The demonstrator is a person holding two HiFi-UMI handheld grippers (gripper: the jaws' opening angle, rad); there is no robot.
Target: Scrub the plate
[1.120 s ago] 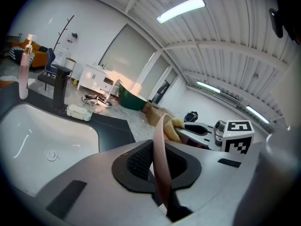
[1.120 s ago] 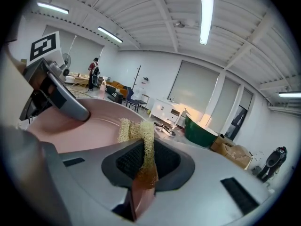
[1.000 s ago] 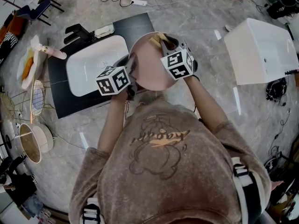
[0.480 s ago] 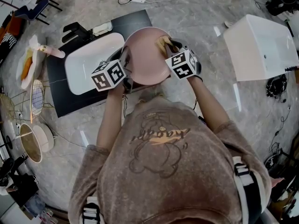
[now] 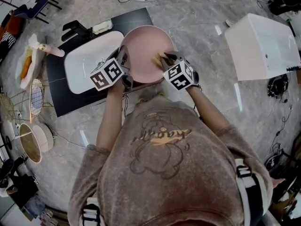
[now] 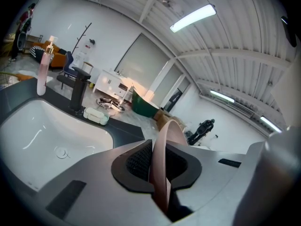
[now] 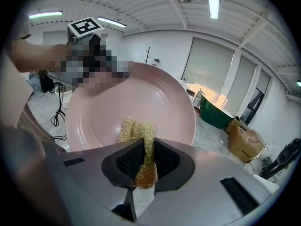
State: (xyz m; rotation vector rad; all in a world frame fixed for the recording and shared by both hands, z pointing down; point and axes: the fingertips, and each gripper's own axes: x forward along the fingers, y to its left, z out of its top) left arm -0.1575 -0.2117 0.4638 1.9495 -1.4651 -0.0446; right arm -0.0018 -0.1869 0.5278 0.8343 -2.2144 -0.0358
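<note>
**A:** Where's the plate at the moment?

**B:** I've got the pink plate [image 5: 143,48] up in the air and tilted, with its hollow side facing my right gripper [image 5: 163,58]. In the head view it overlaps the right end of the white sink basin [image 5: 87,65], which is set into the black worktop [image 5: 63,98].

**A:** What's holding it?

**B:** My left gripper [image 5: 125,65]. In the left gripper view its fingers [image 6: 134,161] are closed on the plate's rim. The rim runs edge-on between the two dark pads and curves up past them.

**A:** And the right side?

**B:** The right fingers [image 7: 126,160] are clamped on a straw-coloured loofah scrubber [image 7: 137,133]. A tuft sticks out beyond the tips and lies against the plate's inner face, low in the well. In the head view that is a little right of centre.

**A:** Anything else around the basin?

**B:** A black tap [image 6: 77,91] stands at the basin's back edge, with a small white object [image 6: 96,116] just beside it. A pink bottle [image 6: 43,69] stands upright near the worktop's left end. A white box [image 5: 263,46] sits well apart on the marbled floor [image 5: 197,27] to the right.

**A:** Is the plate touching the basin?

**B:** I can't tell from these views.
</note>
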